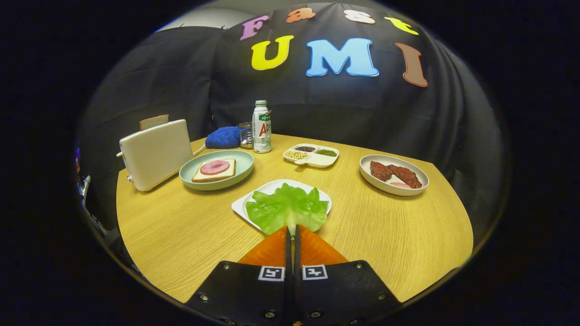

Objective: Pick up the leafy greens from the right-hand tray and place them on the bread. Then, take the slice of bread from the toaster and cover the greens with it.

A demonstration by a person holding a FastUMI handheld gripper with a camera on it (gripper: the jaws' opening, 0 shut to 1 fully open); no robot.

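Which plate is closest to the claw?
The white plate holding the green leaf, right at the tips of the claw, which is pinched on the leaf's stem end. The bread plate, meat bowl and divided dish sit farther back.

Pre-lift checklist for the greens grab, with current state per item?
1. gripper closed on the leafy greens: cannot tell. The fingers stand nearly together at the near edge of the leaf, but whether both press on it is hidden.
2. Greens still lying on the white tray: ok.
3. Target ready: bread slice with a round pink ham slice on it, on the green plate: ok.
4. Way from tray to plate over bare table: ok.
5. Second bread slice standing up out of the toaster: ok.
6. Bottle stands behind the plate, off the direct line: ok.
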